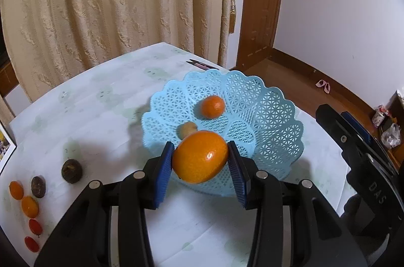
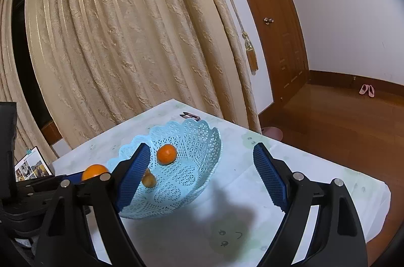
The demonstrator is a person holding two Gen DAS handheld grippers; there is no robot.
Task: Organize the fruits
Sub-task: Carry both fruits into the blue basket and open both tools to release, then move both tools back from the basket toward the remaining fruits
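My left gripper [image 1: 200,157] is shut on a large orange [image 1: 200,157] and holds it over the near rim of a light blue lattice basket [image 1: 265,115]. Inside the basket lie a small orange [image 1: 212,106] and a small tan fruit [image 1: 186,129]. My right gripper [image 2: 199,176] is open and empty, hovering just right of the basket [image 2: 199,140]; the small orange [image 2: 166,154] and tan fruit [image 2: 149,180] show between its fingers. The held orange [image 2: 94,171] and left gripper show at that view's left edge.
On the white table [image 1: 101,115], at the left, lie two dark brown fruits [image 1: 72,170], two small oranges [image 1: 29,206] and two red cherry tomatoes [image 1: 34,226]. A small dark object [image 1: 202,64] lies at the far table edge. Curtain, door and wooden floor lie beyond.
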